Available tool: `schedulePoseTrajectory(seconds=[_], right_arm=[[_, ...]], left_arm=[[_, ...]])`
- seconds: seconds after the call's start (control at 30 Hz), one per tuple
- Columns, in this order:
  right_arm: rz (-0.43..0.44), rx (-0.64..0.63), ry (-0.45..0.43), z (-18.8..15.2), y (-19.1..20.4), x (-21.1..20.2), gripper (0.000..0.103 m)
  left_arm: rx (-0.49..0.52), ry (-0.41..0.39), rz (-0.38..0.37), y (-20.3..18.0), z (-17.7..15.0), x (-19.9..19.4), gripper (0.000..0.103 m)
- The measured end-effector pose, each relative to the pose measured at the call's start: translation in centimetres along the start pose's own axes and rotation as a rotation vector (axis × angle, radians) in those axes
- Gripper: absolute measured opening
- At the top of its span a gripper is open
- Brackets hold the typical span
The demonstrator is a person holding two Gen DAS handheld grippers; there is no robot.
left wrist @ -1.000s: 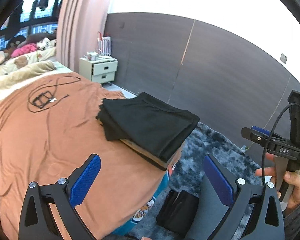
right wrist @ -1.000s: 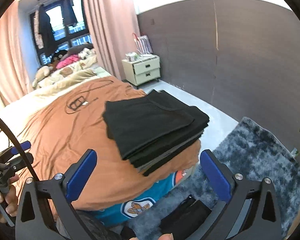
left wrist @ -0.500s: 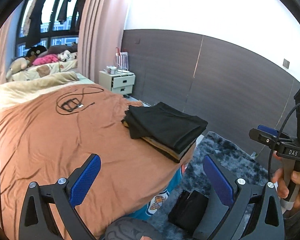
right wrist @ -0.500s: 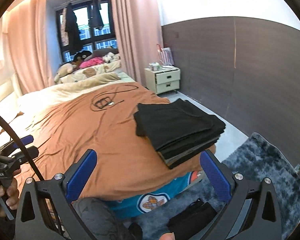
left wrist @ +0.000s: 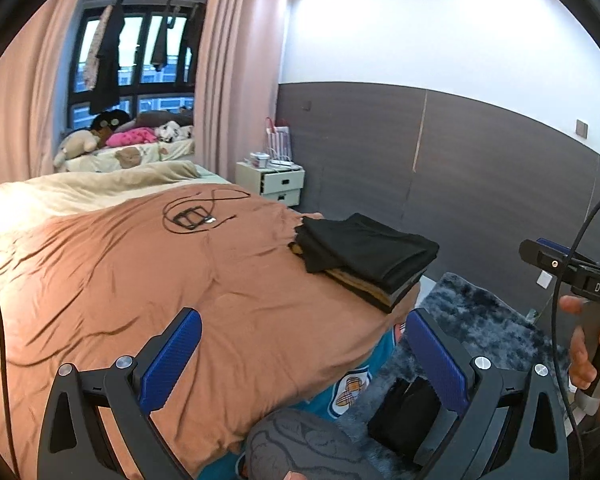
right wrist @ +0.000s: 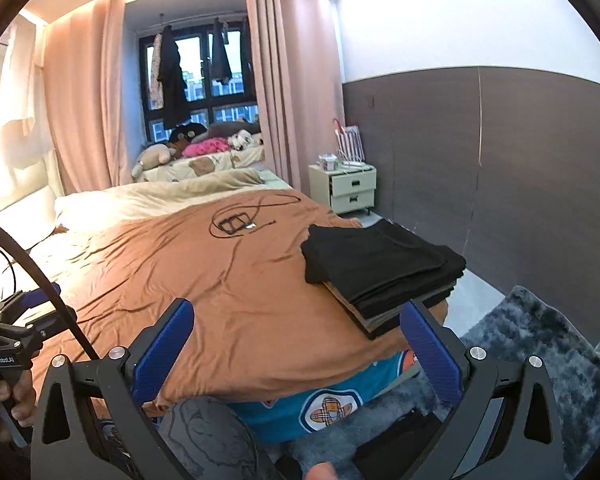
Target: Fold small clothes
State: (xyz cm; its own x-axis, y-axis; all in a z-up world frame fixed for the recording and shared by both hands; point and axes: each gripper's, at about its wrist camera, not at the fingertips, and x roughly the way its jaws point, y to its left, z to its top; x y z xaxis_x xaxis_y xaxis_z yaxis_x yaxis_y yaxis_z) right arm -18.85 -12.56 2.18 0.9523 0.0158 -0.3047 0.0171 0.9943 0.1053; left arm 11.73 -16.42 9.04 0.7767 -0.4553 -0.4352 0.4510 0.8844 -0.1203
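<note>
The left hand-held gripper (left wrist: 303,360) is spread wide with nothing between its blue pads, held above the near edge of the bed (left wrist: 140,280). The right hand-held gripper (right wrist: 296,344) is likewise wide apart and empty. The stack of folded clothes (left wrist: 363,256), black on top with tan and grey layers below, lies ahead and to the right of both grippers, at the bed's right corner, well apart from either.

The left wrist view shows the right hand (left wrist: 591,344) gripping its handle at the far right edge, and a dark item (left wrist: 403,416) on the rug (left wrist: 479,320) just below the right finger. The right wrist view instead shows the left hand (right wrist: 4,404) on its handle at the lower left, and a brightly lit headboard side of the bed that the other view cuts off. Both show a black cable (right wrist: 240,220) coiled on the brown cover far ahead, a nightstand (right wrist: 351,188) beyond, and teal fabric (right wrist: 319,400) hanging under the cover's near edge.
</note>
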Motion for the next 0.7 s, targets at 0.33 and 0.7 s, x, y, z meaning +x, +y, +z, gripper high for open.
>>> schedulePoseTrajectory(seconds=[0.33,0.7], right_arm=[[0.042,-0.020,-0.019,-4.2,-0.2,-1.2,0.103],[0.018,-0.073,0.016,-6.6,1.7,-1.3,0.103]], left_arm=[[0.010,-0.041,0.099,2.3,-3.8,-4.6,0.103],[0.002,-0.066,0.191,3.7,-7.1,-8.4,0.103]])
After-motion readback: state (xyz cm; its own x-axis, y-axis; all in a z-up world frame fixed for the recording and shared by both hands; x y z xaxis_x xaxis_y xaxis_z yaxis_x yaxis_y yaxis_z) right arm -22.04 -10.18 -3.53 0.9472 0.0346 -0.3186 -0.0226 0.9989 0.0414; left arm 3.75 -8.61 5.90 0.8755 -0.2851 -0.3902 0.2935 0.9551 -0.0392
